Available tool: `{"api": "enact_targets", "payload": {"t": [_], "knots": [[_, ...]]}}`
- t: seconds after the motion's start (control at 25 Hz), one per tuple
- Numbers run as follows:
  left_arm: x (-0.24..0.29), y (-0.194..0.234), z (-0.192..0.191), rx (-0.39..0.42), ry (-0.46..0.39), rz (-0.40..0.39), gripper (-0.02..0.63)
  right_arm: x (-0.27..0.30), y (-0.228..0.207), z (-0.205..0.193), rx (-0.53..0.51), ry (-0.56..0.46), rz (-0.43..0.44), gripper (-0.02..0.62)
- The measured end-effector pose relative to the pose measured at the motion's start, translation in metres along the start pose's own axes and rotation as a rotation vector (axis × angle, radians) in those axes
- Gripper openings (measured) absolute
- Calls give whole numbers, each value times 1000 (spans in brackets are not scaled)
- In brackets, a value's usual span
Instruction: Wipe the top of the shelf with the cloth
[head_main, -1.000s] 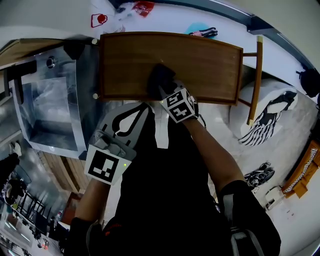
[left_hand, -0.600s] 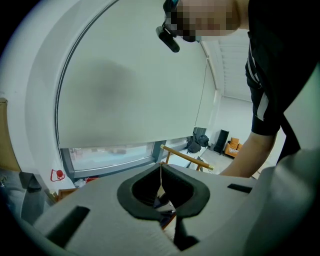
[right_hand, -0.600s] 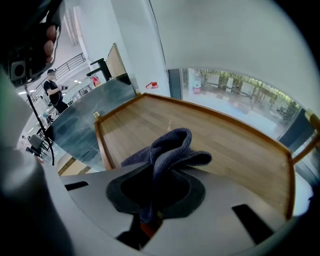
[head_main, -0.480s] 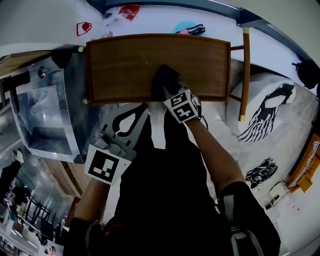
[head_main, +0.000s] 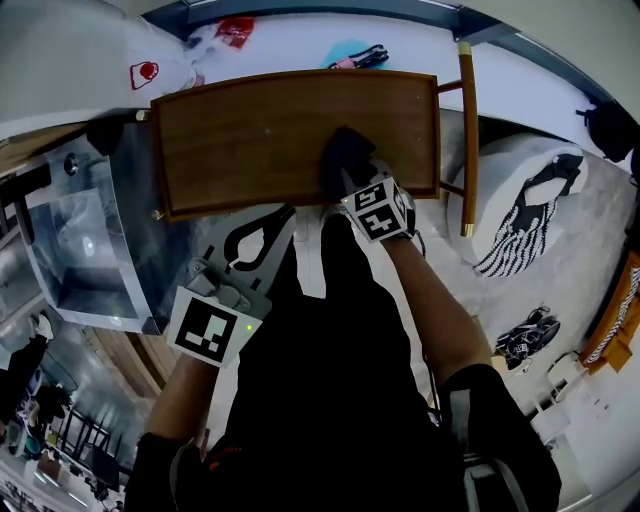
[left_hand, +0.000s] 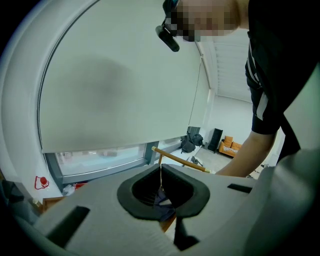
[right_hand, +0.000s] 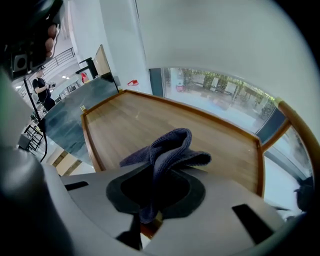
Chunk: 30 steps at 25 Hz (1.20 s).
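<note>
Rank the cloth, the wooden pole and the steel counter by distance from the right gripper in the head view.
1. cloth, clamped in the right gripper.
2. wooden pole, right of the shelf.
3. steel counter, far left.

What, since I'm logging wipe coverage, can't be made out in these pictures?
- Head view: the shelf top patch under the cloth, covered by cloth and right gripper.
- Head view: anything below the shelf top, hidden by it.
- All views: dust or streaks on it, too fine to see.
- Head view: a red item and a teal item beyond it, too small to name.
</note>
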<state>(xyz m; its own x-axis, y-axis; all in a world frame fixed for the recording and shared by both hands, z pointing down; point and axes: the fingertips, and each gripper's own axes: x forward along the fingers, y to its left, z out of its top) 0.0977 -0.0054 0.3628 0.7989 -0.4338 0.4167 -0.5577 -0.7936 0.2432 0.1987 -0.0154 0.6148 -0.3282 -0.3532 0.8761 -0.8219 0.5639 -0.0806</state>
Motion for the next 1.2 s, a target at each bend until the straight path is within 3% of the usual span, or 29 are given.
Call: {"api": "enact_targets", "payload": {"t": [0.52,1.2], "knots": [[28,-14,11,14,-1,-36,21,-25,-51,-37,-15,51,-88,48],[46,-22,26,32,-18,-51,21,-48,-86,-59,3,85,-147,48]]}}
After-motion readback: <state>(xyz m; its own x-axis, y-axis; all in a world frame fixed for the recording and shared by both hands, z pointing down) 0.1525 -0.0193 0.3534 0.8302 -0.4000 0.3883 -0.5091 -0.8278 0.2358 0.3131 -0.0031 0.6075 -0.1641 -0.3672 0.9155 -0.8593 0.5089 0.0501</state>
